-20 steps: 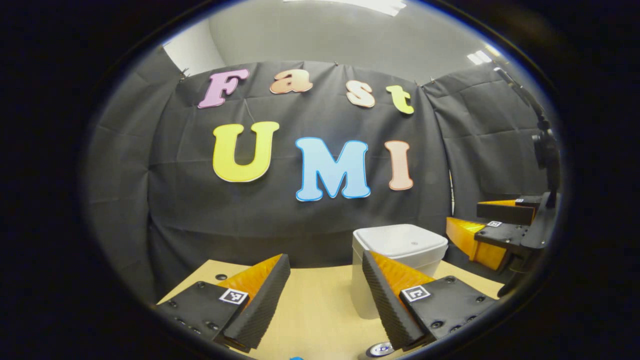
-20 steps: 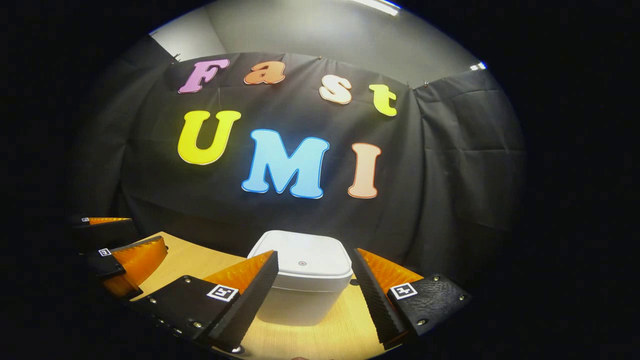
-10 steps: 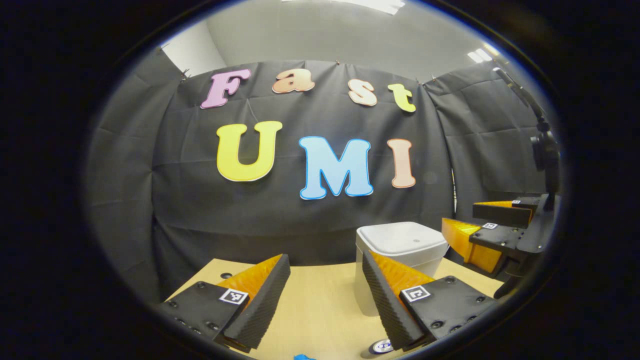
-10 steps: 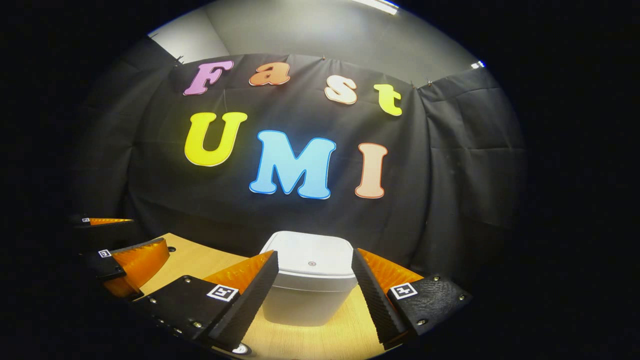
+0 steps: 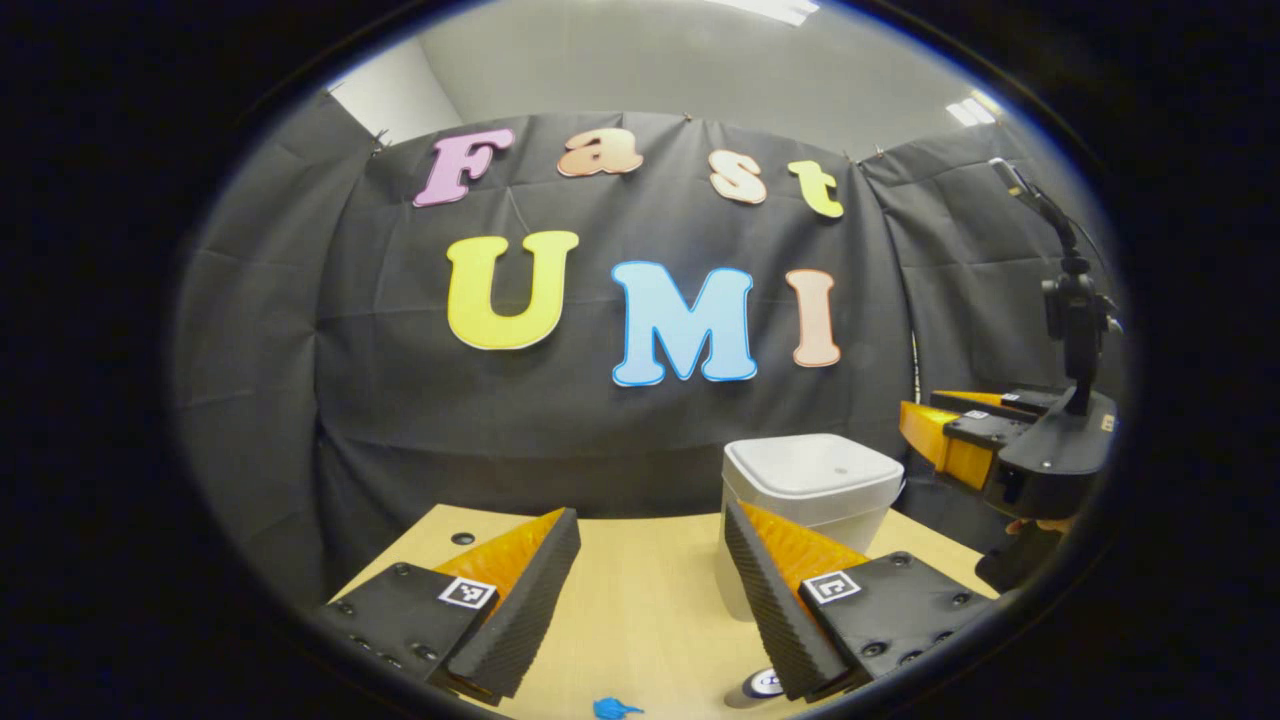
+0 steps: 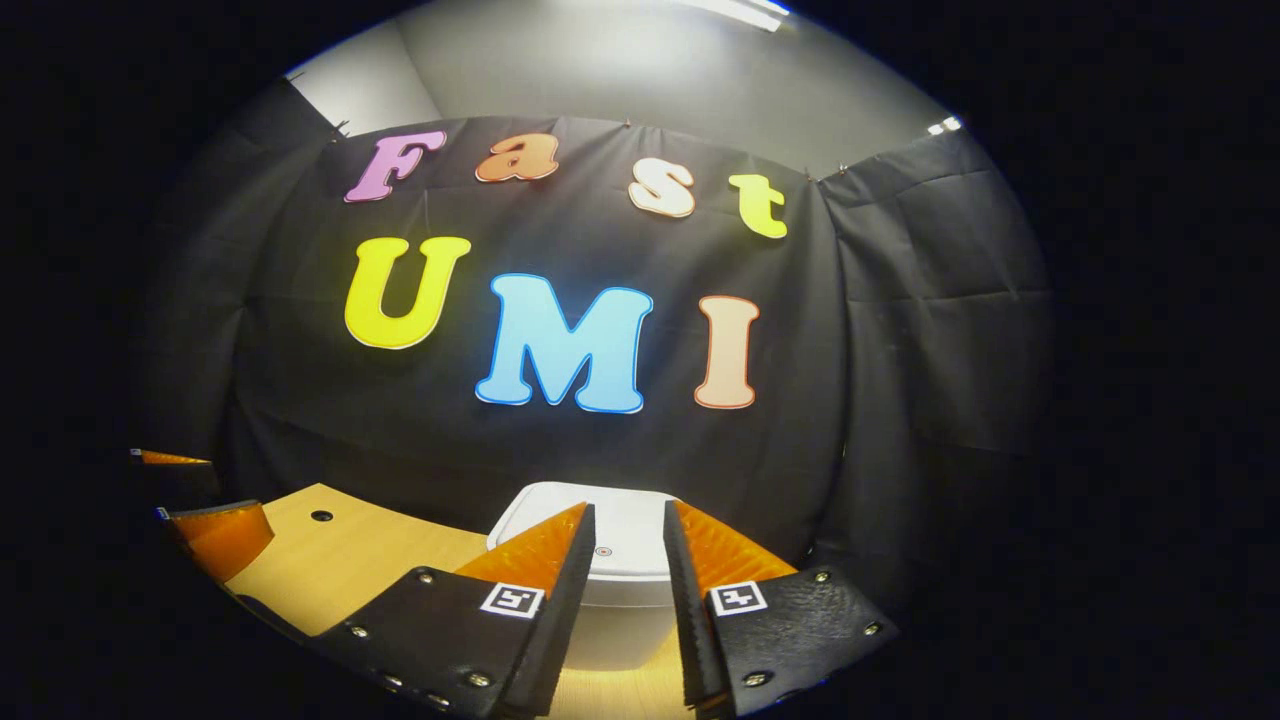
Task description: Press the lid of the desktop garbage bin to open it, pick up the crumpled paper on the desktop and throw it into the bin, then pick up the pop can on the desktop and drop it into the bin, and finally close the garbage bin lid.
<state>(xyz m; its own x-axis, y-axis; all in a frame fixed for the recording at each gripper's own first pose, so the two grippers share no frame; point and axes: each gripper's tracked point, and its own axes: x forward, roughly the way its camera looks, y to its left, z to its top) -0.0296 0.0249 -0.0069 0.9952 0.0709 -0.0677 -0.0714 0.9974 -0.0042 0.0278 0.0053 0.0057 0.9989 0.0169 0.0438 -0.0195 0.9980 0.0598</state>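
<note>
Garbage bin [image 6: 620, 600]: standing on the bench [image 6: 340, 560] at about 6 o'clock in the right gripper view, just behind the fingers; in the left gripper view at about 4 o'clock, near the bench's far edge. Lid [image 5: 812, 465] down flat, a small dot at its middle.

Right gripper [image 6: 628, 560]: fingers drawn narrow, a slim gap left between them, nothing held, tips poised over the lid's near half. Judged to be the opening press, not yet made.

To do it well: keep the fingers narrow so the tips act as one blunt point. Come down square near the dot rather than on a corner, since an off-centre push may tip or slide a light bin. Press briefly, then lift straight up to let the lid spring. Keep clear of the arc of the rising lid.

Left gripper [image 5: 652, 580]: fingers wide, empty, hovering above the bench at 6 o'clock in its own view. Best kept back and away from the bin.

Count: one bin, one lid, two grippers. One can top [image 5: 765, 686] peeking at 5 o'clock beside the left fingers, probably the pop can. One small blue scrap [image 5: 615, 708] at 6 o'clock, kind hard to tell. Crumpled paper: cannot tell where it lies.
</note>
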